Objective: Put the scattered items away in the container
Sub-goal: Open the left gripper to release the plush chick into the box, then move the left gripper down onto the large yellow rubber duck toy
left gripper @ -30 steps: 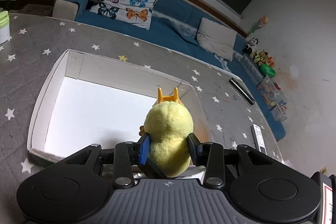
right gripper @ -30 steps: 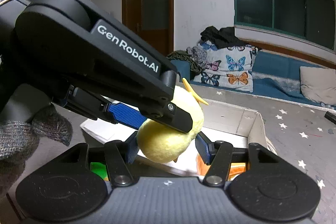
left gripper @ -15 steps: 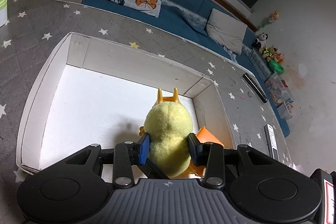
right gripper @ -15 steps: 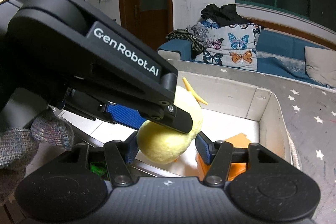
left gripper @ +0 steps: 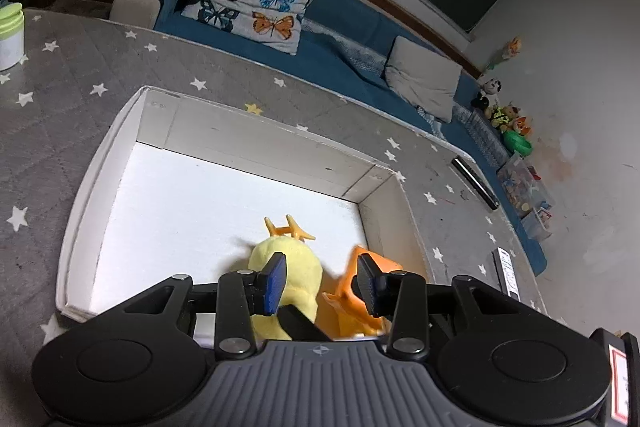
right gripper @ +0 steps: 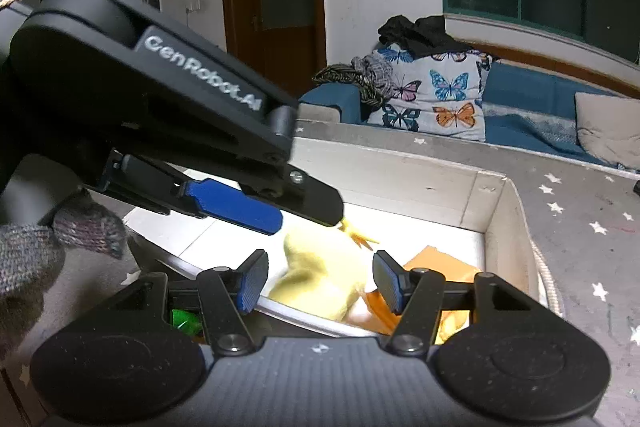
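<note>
A yellow plush duck point(left gripper: 286, 267) with orange feet lies in the white cardboard box point(left gripper: 100, 163), near its right end, blurred as it drops. An orange item point(left gripper: 352, 291) lies beside it. My left gripper point(left gripper: 322, 281) is open above them, its blue pads apart and clear of the duck. In the right wrist view the duck point(right gripper: 320, 275) and the orange item point(right gripper: 440, 263) lie in the box point(right gripper: 496, 211). My right gripper point(right gripper: 316, 281) is open and empty at the box's near edge, under the left gripper's fingers point(right gripper: 236, 207).
The box stands on a grey star-patterned table point(left gripper: 60, 95). A green-lidded white jar point(left gripper: 10, 35) is at the far left. A black bar point(left gripper: 474, 183) and a remote point(left gripper: 506, 275) lie to the right. A green object point(right gripper: 184, 321) sits near the right gripper.
My left gripper has opened and let go of the yellow duck, which has dropped into the box beside the orange item. The right gripper stays open.
</note>
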A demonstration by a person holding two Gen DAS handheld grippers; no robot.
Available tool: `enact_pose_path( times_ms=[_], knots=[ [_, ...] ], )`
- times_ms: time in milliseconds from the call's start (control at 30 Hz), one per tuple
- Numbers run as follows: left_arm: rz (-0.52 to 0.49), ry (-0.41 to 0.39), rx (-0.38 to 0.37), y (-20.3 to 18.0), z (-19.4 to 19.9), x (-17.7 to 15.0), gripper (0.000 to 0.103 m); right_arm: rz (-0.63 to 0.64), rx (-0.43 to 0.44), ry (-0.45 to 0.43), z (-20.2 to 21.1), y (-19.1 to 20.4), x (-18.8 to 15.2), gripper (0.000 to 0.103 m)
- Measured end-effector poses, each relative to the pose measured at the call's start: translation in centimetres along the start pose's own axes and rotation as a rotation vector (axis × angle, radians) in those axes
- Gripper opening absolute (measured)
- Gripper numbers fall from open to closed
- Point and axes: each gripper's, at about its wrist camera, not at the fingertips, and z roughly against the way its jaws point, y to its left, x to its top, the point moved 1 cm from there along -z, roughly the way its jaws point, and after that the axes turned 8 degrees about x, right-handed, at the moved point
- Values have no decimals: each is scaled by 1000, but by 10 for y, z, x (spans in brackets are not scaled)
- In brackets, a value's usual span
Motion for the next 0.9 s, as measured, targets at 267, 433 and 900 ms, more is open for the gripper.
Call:
enact_pose_path(
  times_ms=[267, 433, 900],
  knots=[
    [-10, -32, 25, 9, 27, -20, 42, -3, 13, -49, 30, 13, -6, 67],
    [-10, -48, 42, 15, 41, -35, 42, 20, 12, -74, 47, 25, -14, 67],
    [44, -66, 93, 40, 63, -77, 42, 9, 88, -42, 65, 58, -43, 76]
  ],
)
